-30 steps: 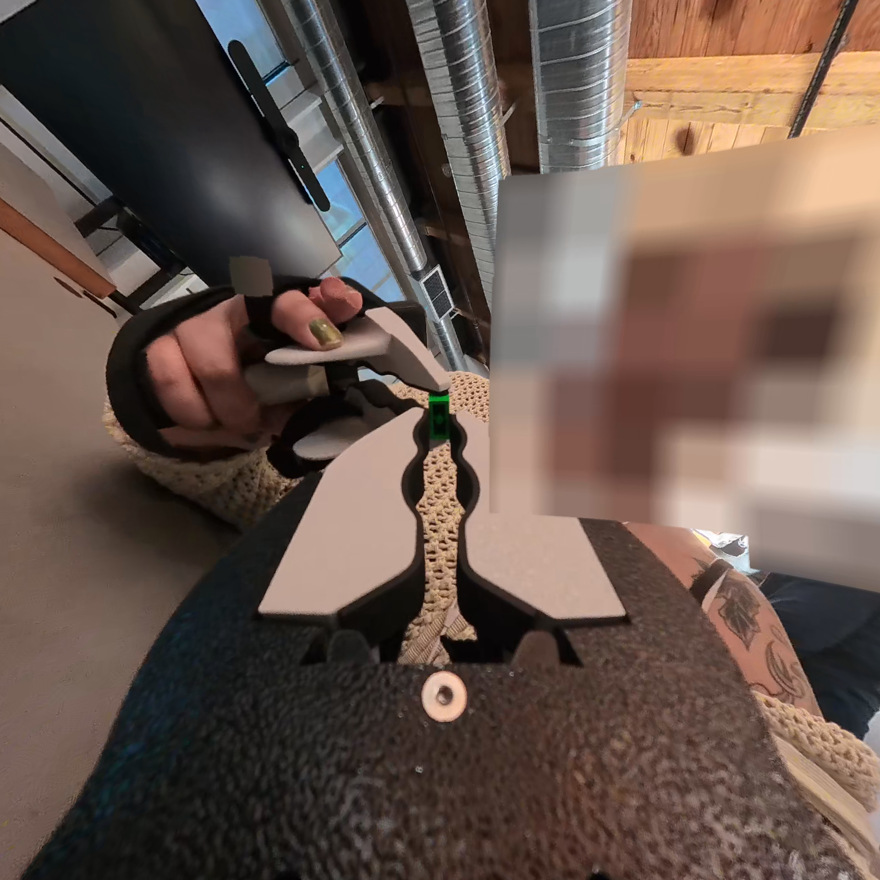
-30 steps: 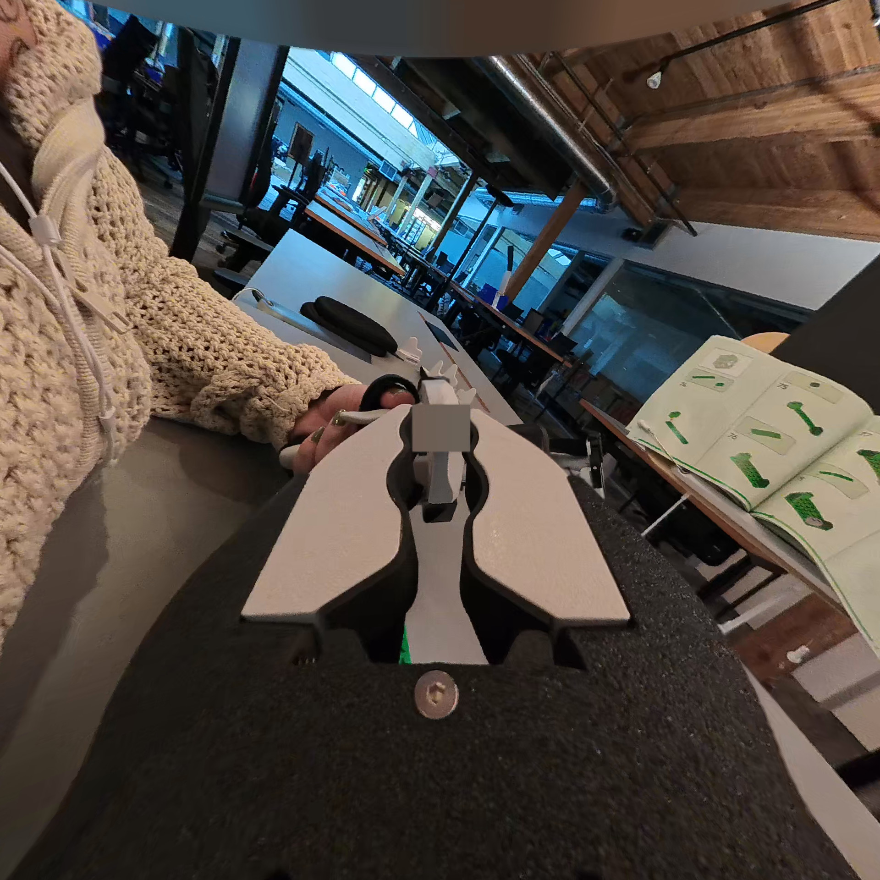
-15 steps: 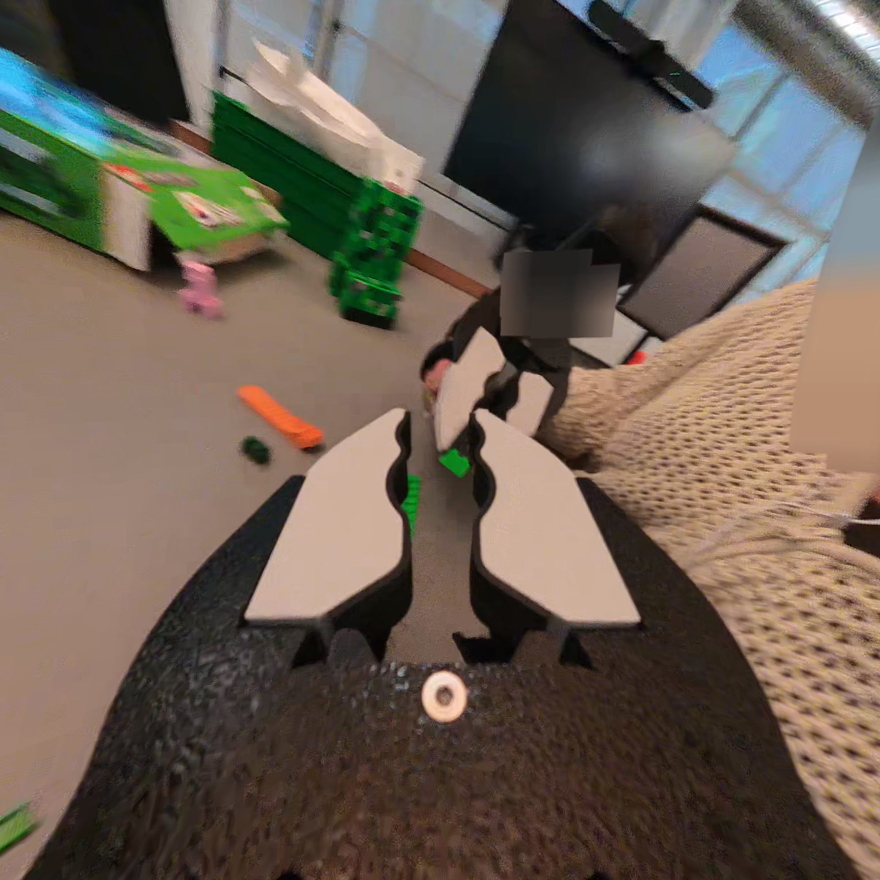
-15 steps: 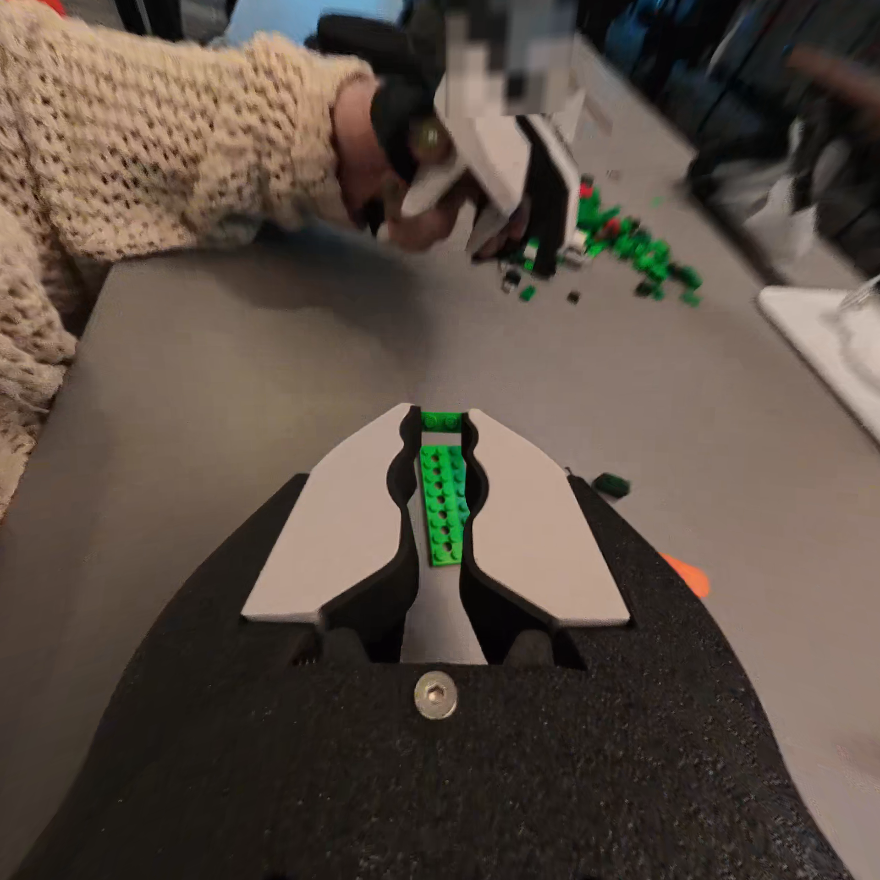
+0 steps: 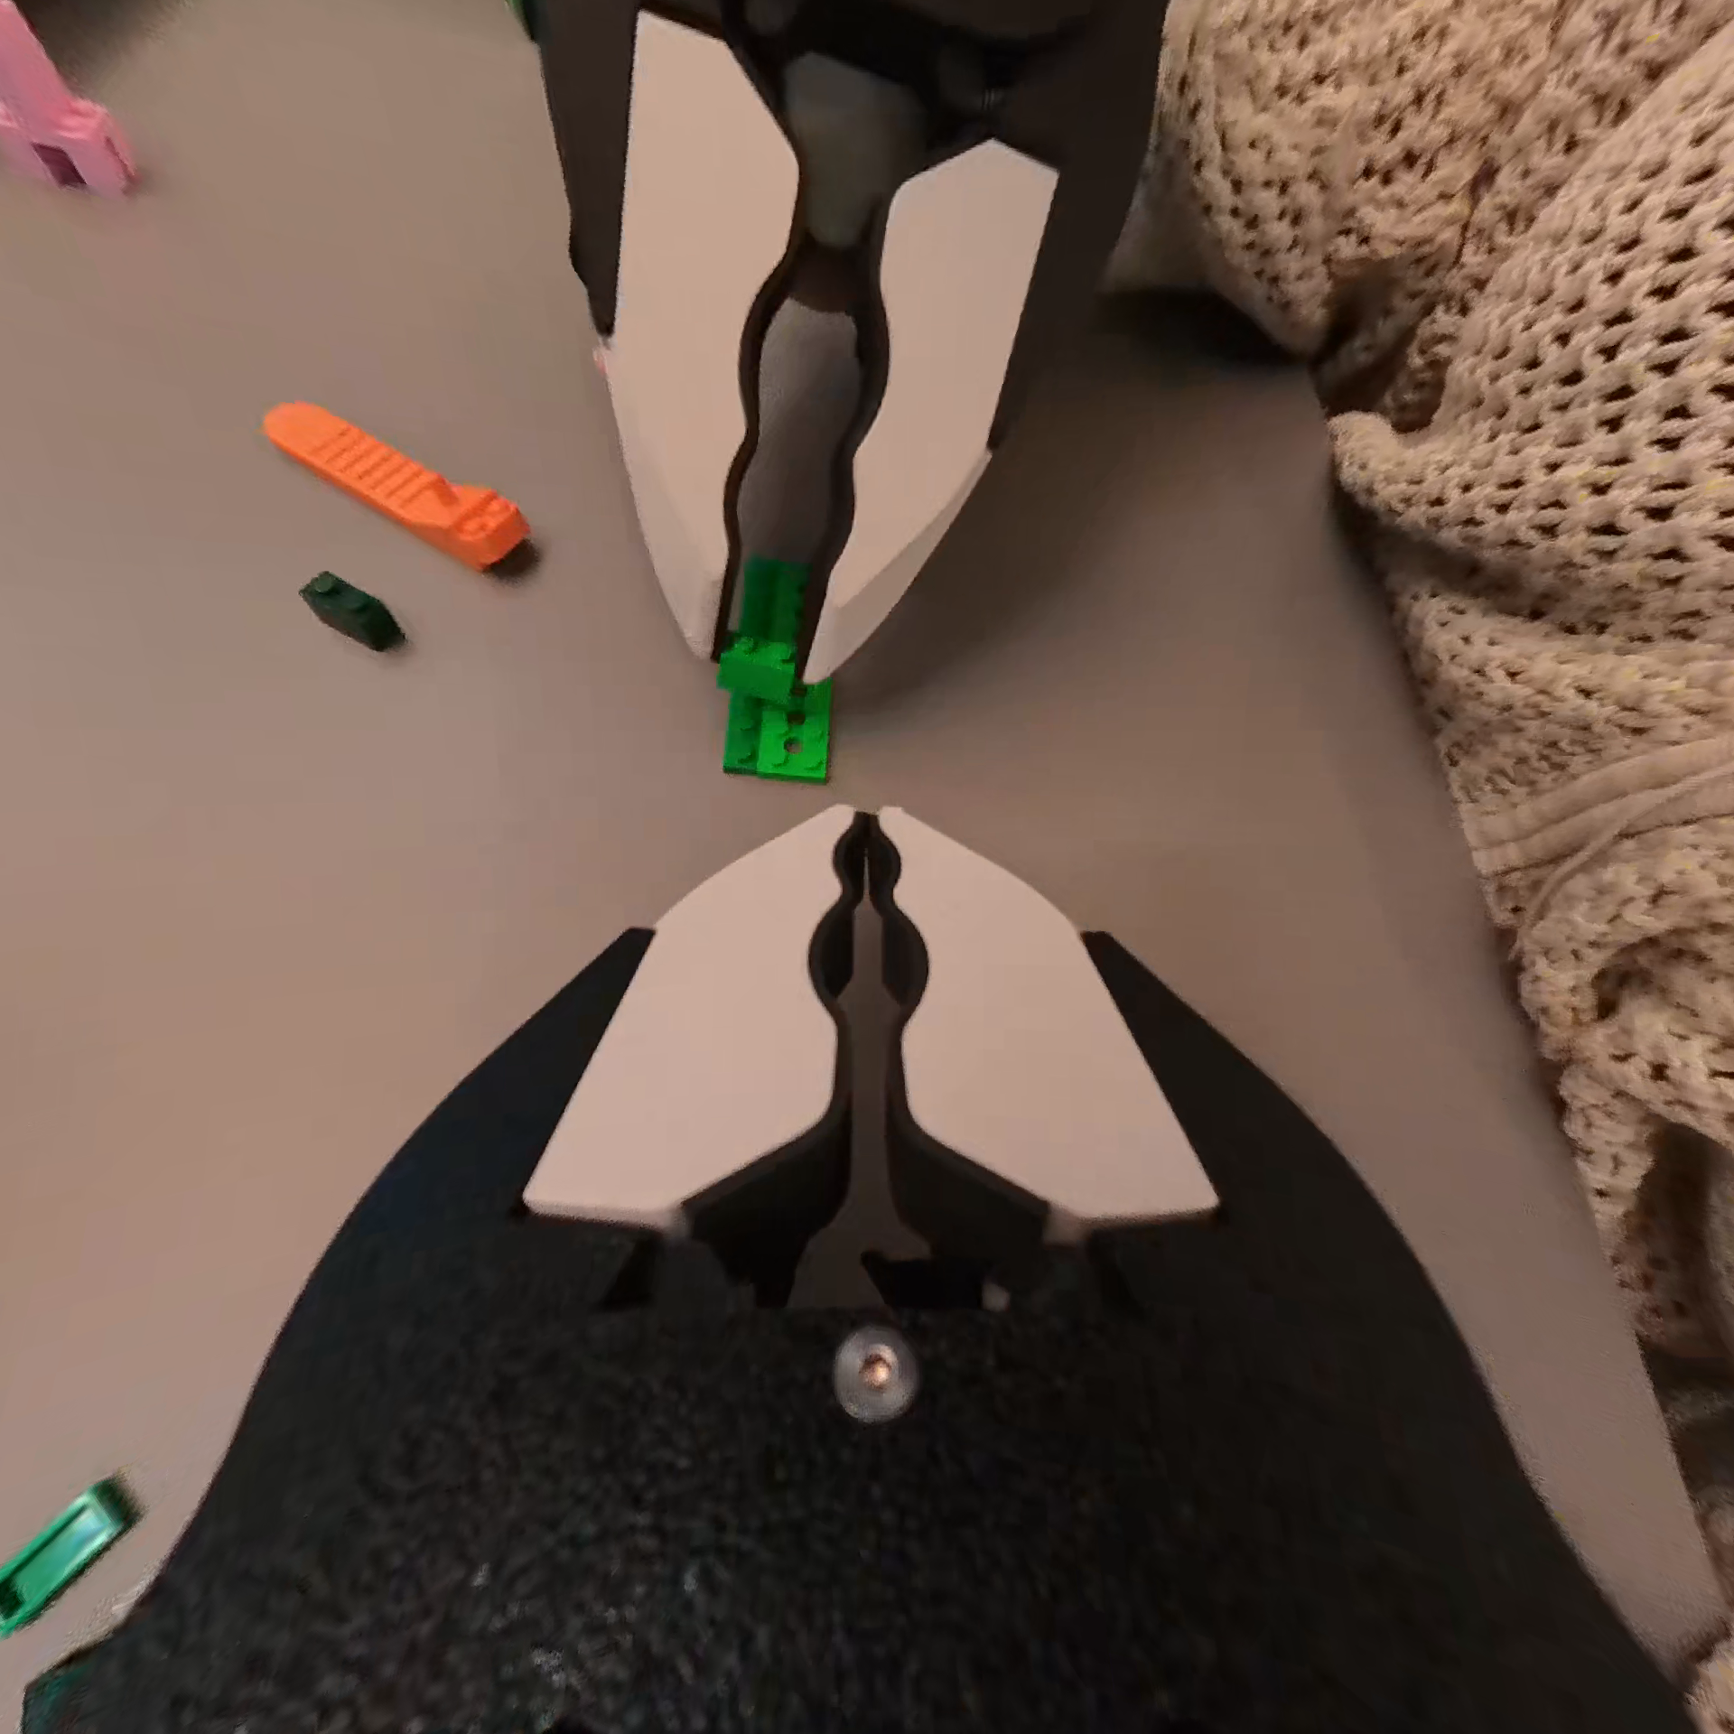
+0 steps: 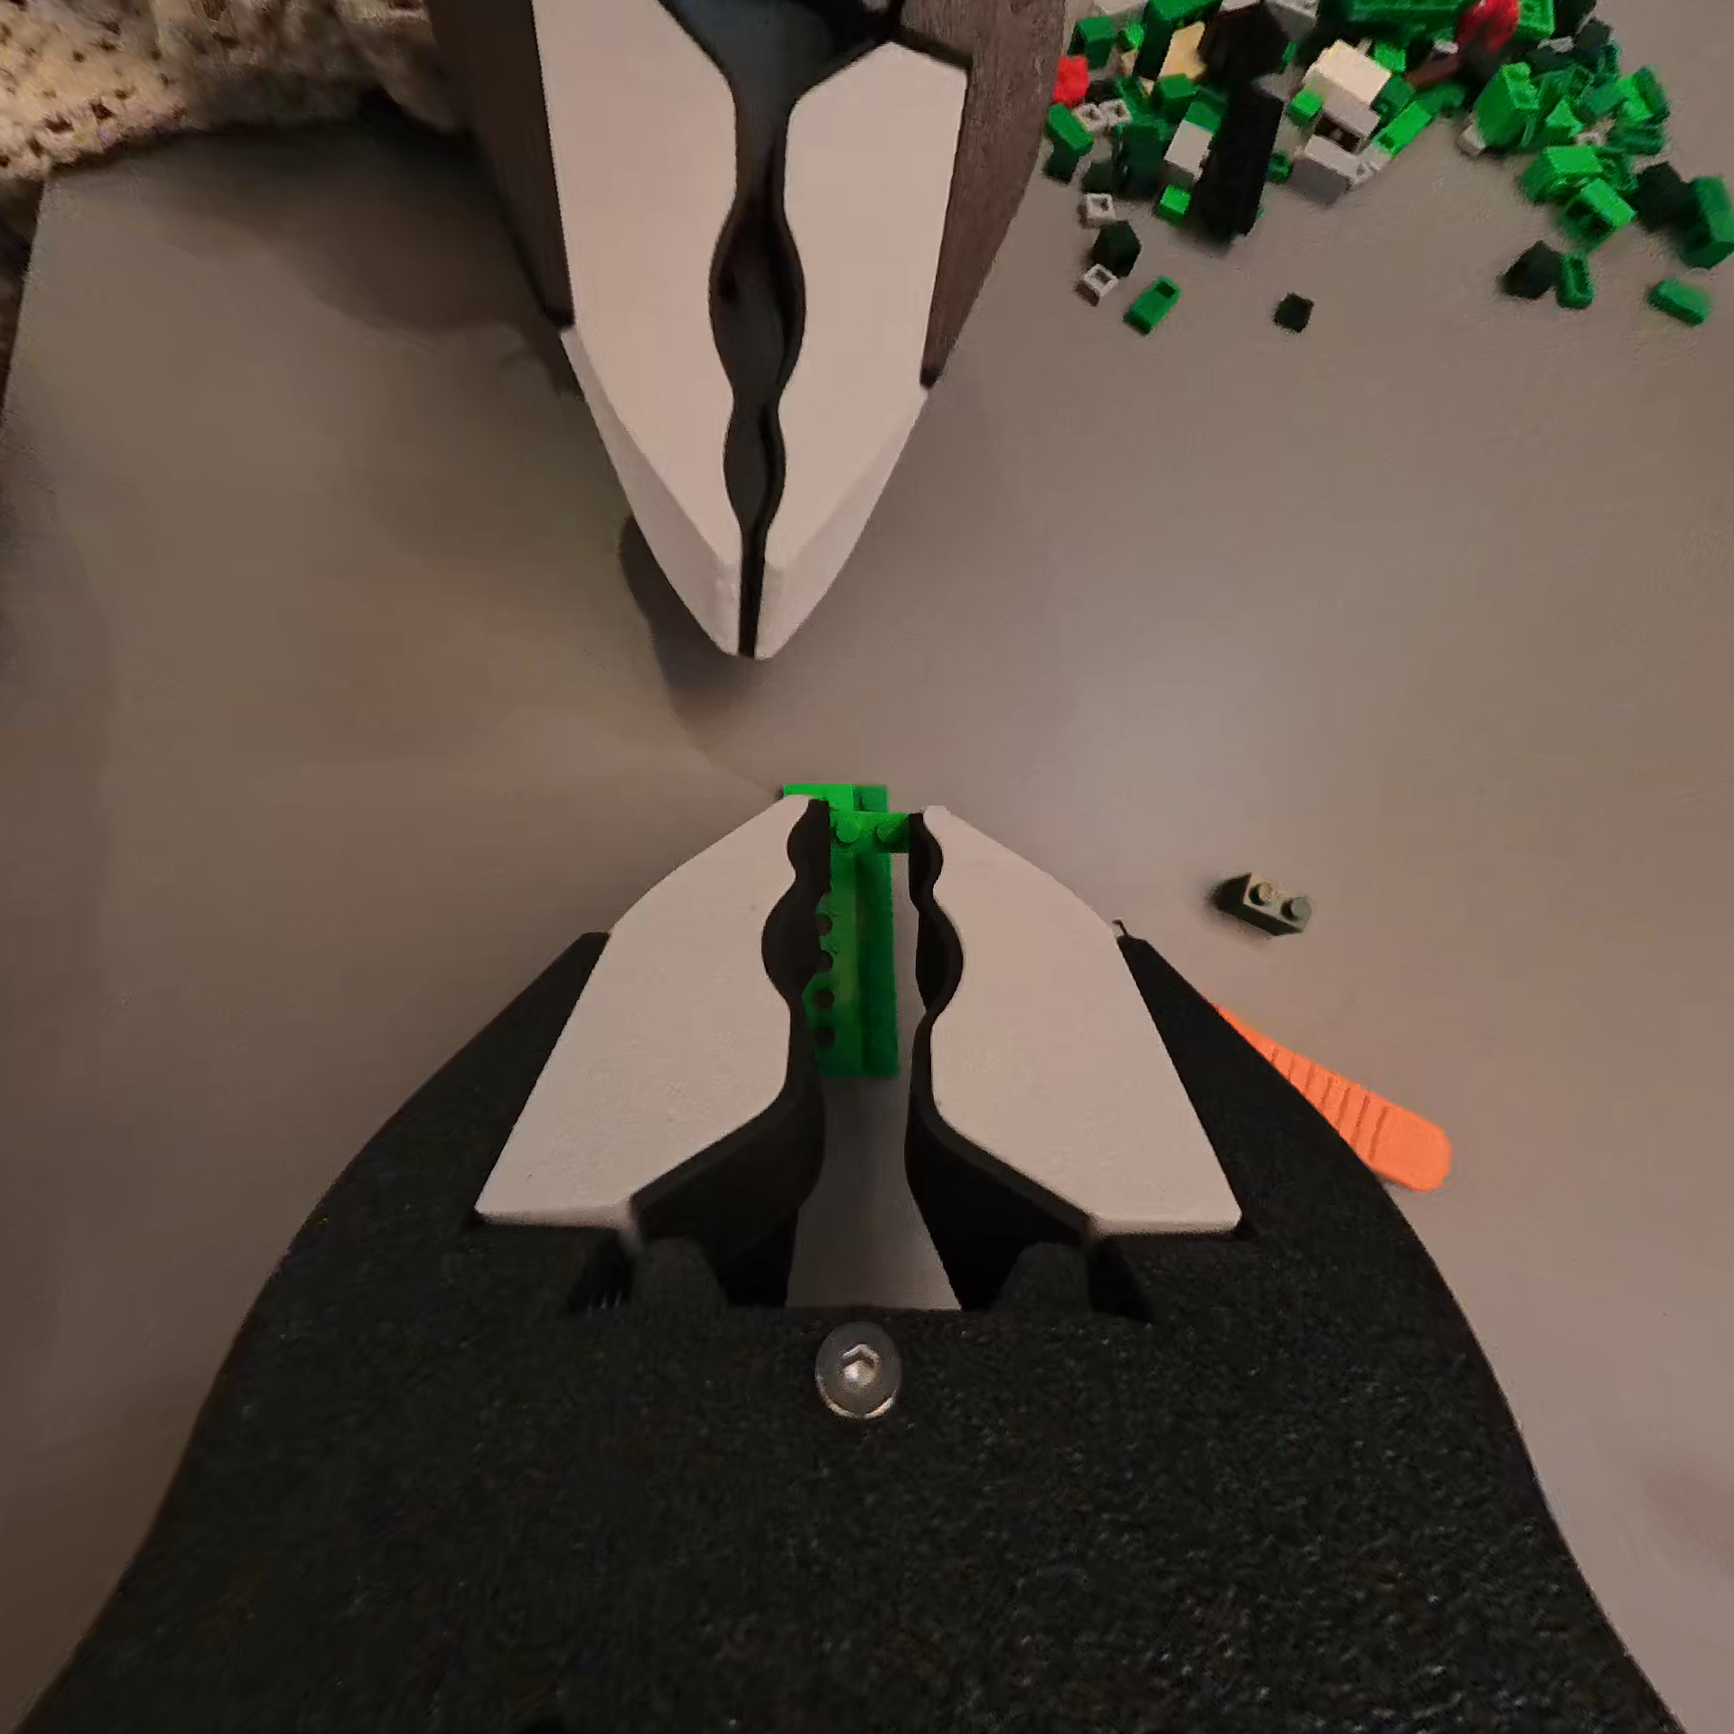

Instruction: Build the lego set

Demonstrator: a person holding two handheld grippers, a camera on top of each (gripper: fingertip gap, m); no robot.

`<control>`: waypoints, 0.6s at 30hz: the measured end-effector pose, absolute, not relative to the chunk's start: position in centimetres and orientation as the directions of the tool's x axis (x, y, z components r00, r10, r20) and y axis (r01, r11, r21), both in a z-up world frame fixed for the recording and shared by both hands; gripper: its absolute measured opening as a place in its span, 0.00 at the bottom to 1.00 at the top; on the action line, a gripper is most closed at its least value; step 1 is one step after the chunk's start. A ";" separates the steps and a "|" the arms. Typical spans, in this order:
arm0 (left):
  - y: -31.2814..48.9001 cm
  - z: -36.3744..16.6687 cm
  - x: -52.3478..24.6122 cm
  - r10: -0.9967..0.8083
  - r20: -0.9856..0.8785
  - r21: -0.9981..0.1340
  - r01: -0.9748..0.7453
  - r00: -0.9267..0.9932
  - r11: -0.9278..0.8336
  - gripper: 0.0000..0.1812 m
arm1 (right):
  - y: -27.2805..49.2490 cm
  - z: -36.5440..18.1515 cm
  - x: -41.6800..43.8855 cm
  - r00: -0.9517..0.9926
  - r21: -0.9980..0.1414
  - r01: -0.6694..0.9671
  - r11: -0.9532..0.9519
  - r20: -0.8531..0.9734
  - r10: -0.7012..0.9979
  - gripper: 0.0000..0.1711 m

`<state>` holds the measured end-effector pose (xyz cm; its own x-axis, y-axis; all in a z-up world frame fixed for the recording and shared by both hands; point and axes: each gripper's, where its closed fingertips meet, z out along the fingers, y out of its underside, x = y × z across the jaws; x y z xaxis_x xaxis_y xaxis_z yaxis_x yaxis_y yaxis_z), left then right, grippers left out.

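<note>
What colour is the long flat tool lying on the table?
Orange brick separator, clearest in the left wrist view.

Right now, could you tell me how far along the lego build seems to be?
Early. Done: one small green brick sits on the long green plate. In hand: the right tongs grip that plate, tilted, one end on the table; the left tongs are shut and empty, just short of it. Left: a large loose pile of bricks remains unused.

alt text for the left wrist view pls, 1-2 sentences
The left hand-held gripper, shut and empty, faces the right hand-held gripper, which holds a bright green Lego plate assembly on a grey table. An orange brick separator lies left.
</note>
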<state>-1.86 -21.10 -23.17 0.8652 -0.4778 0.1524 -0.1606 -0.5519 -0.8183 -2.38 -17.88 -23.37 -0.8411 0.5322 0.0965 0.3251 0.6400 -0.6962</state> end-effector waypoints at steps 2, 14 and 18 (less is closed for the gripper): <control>-21.1 -23.7 -1.7 -0.484 0.134 -0.804 -0.190 0.865 -0.563 0.00 | -18.3 -23.3 -2.4 -0.842 -0.700 0.326 0.635 0.090 0.532 0.09; -21.2 -25.1 -0.9 -0.500 0.119 -0.767 -0.241 0.858 -0.595 0.00 | -18.8 -24.2 -2.7 -0.843 -0.660 0.363 0.658 0.069 0.534 0.09; -21.2 -25.1 -0.8 -0.503 0.123 -0.766 -0.240 0.856 -0.596 0.00 | -18.8 -24.2 -2.7 -0.843 -0.661 0.358 0.660 0.076 0.533 0.09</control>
